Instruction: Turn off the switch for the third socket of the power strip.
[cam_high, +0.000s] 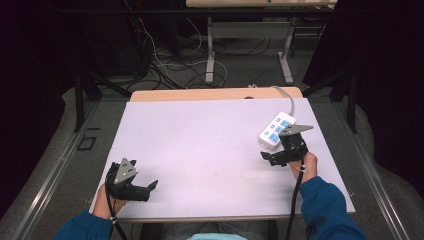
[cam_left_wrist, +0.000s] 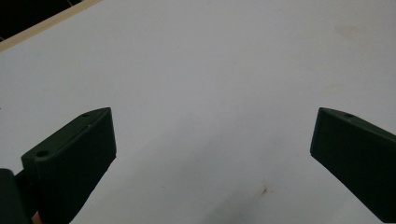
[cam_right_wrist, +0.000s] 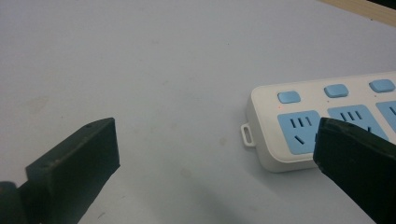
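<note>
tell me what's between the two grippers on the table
Nothing: in the high view, only bare white tabletop separates the left gripper from the right gripper.

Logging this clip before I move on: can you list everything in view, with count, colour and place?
power strip: 1, white with blue sockets and buttons, right side of table, by the right gripper
cable: 1, grey, runs from strip over the far edge
table: 1, pale lilac top, wooden far edge
second table: 1, grey legs, beyond
floor cables: several, black and white
left gripper: 1, black, open, near left
right gripper: 1, black, open
sleeves: 2, blue
</note>
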